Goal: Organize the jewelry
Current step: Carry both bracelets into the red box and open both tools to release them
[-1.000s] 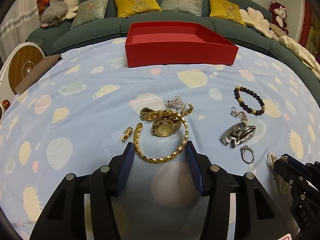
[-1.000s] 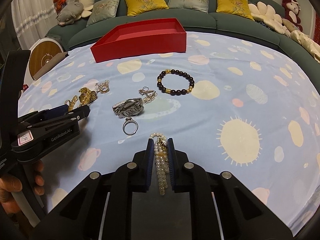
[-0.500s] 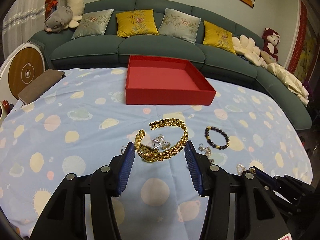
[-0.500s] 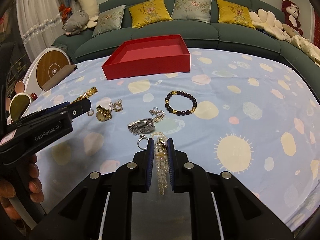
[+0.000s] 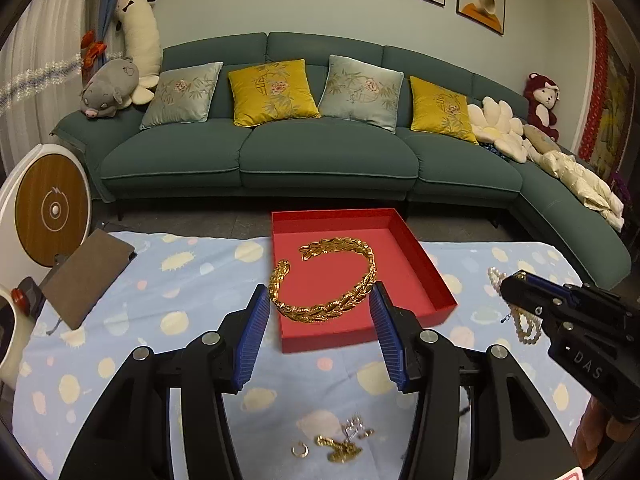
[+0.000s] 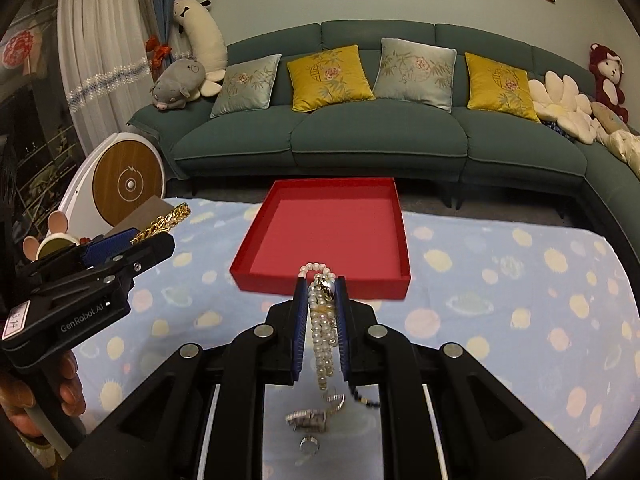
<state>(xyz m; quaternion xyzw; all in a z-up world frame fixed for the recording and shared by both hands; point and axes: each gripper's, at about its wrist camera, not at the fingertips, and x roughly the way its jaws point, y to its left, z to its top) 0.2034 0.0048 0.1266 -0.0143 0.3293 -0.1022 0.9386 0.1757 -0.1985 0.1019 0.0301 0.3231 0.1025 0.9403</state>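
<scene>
A gold leaf-pattern bangle (image 5: 325, 280) hangs in the air between the blue pads (image 5: 256, 320) of my left gripper (image 5: 318, 300), which is shut on it in front of the red box (image 5: 434, 284). In the right wrist view the same bangle (image 6: 168, 216) sticks out of the left gripper (image 6: 156, 240). My right gripper (image 6: 320, 286) is shut on a white pearl necklace (image 6: 322, 332), whose strands dangle below the pads, just before the red box (image 6: 264, 280). In the left wrist view the right gripper (image 5: 510, 286) carries those pearls (image 5: 525, 326) at the right.
On the blue patterned cloth (image 5: 180, 304) below lie a gold watch (image 5: 340, 447), a small gold ring (image 5: 299, 450), a silver watch (image 6: 308, 418) and a silver ring (image 6: 310, 445). A brown notebook (image 5: 86, 276) lies at the left edge. A green sofa (image 5: 320, 160) stands behind the table.
Both grippers have risen from the cloth, carrying the bangle and the pearls toward the red box. The remaining jewelry has dropped to the bottom of both views.
</scene>
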